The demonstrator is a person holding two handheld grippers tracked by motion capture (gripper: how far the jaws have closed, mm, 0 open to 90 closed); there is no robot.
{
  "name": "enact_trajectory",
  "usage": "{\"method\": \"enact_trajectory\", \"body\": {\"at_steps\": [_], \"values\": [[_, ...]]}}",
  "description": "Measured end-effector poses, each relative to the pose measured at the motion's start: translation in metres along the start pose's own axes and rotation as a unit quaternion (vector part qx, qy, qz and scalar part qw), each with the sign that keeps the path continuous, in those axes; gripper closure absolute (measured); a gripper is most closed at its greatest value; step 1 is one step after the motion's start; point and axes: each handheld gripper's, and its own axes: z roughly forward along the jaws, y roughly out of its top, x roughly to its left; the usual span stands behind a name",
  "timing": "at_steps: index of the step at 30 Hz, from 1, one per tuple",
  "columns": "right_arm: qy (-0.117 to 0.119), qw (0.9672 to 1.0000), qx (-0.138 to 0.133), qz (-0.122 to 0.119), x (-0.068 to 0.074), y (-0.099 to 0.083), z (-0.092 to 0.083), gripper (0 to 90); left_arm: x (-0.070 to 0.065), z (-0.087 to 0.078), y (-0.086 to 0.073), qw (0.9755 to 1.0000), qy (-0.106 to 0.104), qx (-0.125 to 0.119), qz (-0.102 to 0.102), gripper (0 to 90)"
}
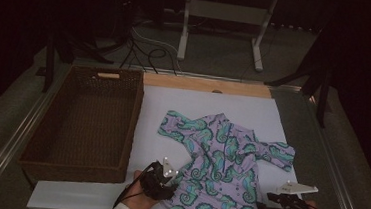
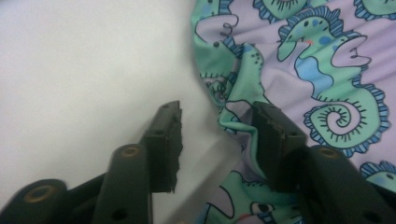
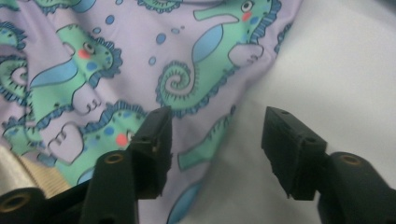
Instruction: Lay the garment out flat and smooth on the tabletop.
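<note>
A lilac garment (image 1: 224, 162) printed with teal seahorses lies spread on a white board (image 1: 151, 132). My left gripper (image 1: 173, 183) sits at the garment's near left edge. In the left gripper view it (image 2: 217, 135) is open, and a fold of the garment (image 2: 299, 70) lies against the inner face of the right-hand jaw. My right gripper (image 1: 264, 207) is at the near right edge. In the right gripper view it (image 3: 217, 140) is open and straddles the edge of the garment (image 3: 140, 51), one jaw over cloth and the other over bare board.
A brown wicker basket (image 1: 132, 125) stands to the left of the board with nothing in it. A wooden strip (image 1: 205, 84) runs along the board's far edge. Beyond the table are a white frame stand (image 1: 226, 12) and floor cables (image 1: 148, 46).
</note>
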Motion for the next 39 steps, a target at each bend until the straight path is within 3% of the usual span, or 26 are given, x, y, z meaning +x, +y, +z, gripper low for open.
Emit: {"method": "enact_trajectory", "body": {"at_steps": [2,3,4,5,11,14,19,20,21,22,23,24,25,28,30,33,35,39], "values": [[-0.002,1.0,0.001,0.002,-0.001,0.003,0.004,40.7,-0.003,-0.003,-0.001,1.0,-0.004,0.006,0.001,59.9],[0.0,1.0,-0.001,0.006,-0.002,0.005,0.006,40.7,-0.004,-0.004,-0.002,0.9998,-0.015,0.01,-0.001,66.9],[0.006,0.9999,-0.003,0.016,-0.004,0.009,0.009,40.6,-0.008,-0.006,-0.005,0.9988,-0.046,0.014,-0.008,83.4],[0.006,0.9999,-0.003,0.016,-0.004,0.009,0.009,40.6,-0.008,-0.006,-0.005,0.9988,-0.046,0.014,-0.008,85.6],[-0.001,0.9997,0.009,0.022,-0.01,0.019,0.023,43.5,-0.024,-0.013,-0.017,0.9939,-0.106,0.028,-0.013,86.4],[-0.003,0.9995,0.016,0.026,-0.011,0.024,0.029,47.1,-0.037,-0.014,-0.02,0.9913,-0.127,0.034,0.001,86.4],[-0.005,0.9994,0.015,0.029,-0.012,0.025,0.031,49.3,-0.058,-0.01,-0.021,0.9828,-0.177,0.041,0.034,85.9],[-0.006,0.9994,0.015,0.031,-0.012,0.025,0.03,50.1,-0.062,-0.009,-0.02,0.9811,-0.185,0.041,0.04,82.4],[-0.006,0.9994,0.015,0.031,-0.012,0.025,0.03,50.1,-0.062,-0.009,-0.019,0.9805,-0.188,0.038,0.045,82.4],[-0.007,0.9994,0.013,0.032,-0.012,0.025,0.03,50.5,-0.06,-0.011,-0.016,0.9808,-0.188,0.025,0.047,67.0],[-0.007,0.9994,0.013,0.032,-0.012,0.025,0.03,50.5,-0.057,-0.013,-0.014,0.9814,-0.187,0.014,0.041,67.0],[-0.007,0.9994,0.013,0.032,-0.013,0.025,0.03,50.7,-0.052,-0.016,-0.011,0.9826,-0.183,-0.003,0.032,62.8],[-0.008,0.9994,0.013,0.031,-0.013,0.025,0.031,51.5,-0.045,-0.02,-0.008,0.9843,-0.174,-0.021,0.02,52.6],[-0.01,0.9994,0.012,0.031,-0.013,0.026,0.031,53.3,-0.019,-0.022,0.003,0.9899,-0.131,-0.052,-0.019,45.7],[-0.017,0.9994,0.013,0.026,-0.012,0.026,0.032,60.3,-0.003,-0.014,0.007,0.9911,-0.115,-0.05,-0.044,40.8],[-0.025,0.9994,0.022,0.011,-0.009,0.026,0.031,79.2,0.011,-0.002,0.01,0.9902,-0.111,-0.045,-0.072,39.4],[-0.017,0.9994,0.029,0.005,-0.008,0.025,0.029,87.3,0.015,0.002,0.011,0.9898,-0.114,-0.04,-0.075,39.6],[-0.005,0.9995,0.033,0.004,-0.009,0.019,0.024,87.9,0.012,0.006,0.014,0.99,-0.118,-0.038,-0.067,39.6]]}}
